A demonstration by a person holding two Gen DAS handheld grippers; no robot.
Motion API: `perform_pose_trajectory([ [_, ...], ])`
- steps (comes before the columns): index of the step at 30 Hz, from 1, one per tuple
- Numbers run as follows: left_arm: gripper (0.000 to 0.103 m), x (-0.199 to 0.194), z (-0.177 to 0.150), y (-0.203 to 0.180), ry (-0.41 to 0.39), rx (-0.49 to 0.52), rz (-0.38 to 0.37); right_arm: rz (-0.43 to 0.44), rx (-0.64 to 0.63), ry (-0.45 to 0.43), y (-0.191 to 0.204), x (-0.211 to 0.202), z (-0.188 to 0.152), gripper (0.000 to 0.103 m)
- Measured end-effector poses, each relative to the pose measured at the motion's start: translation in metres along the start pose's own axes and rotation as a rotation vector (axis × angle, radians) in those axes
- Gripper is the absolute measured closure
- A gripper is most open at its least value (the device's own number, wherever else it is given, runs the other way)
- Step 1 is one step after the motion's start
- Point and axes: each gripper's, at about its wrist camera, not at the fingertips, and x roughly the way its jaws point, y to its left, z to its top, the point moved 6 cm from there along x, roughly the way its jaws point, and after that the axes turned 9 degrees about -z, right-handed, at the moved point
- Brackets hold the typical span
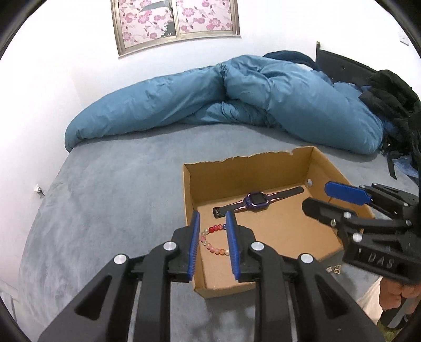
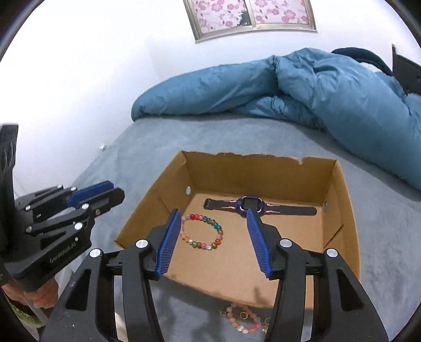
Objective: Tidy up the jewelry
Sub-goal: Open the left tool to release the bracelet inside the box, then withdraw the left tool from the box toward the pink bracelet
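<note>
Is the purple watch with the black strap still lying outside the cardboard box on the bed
No, the purple watch with the black strap lies flat on the floor of the open brown cardboard box, near its far wall.

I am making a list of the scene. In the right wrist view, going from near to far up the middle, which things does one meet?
Pink bracelet on the bed → near wall of the box → beaded bracelet → watch → far wall of the box → blue duvet → window.
</note>
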Motion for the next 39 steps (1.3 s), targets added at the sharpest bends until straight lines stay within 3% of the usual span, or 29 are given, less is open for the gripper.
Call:
perform_pose_trajectory([
  [12, 0.083, -0.019, -0.013, -0.008, -0.024, 0.013, 0.004, 0.035, 0.003, -0.038, 0.003, -0.019, -0.007, 0.051],
  [22, 0.083, -0.024, -0.029, -0.005, -0.021, 0.009, 0.008, 0.082, -0.005, -0.075, 0.007, -0.035, -0.016, 0.044],
  [39, 0.083, -0.035, -0.045, -0.006, -0.030, 0.015, -0.009, 0.117, -0.070, -0.129, 0.015, -0.063, -0.052, 0.044],
])
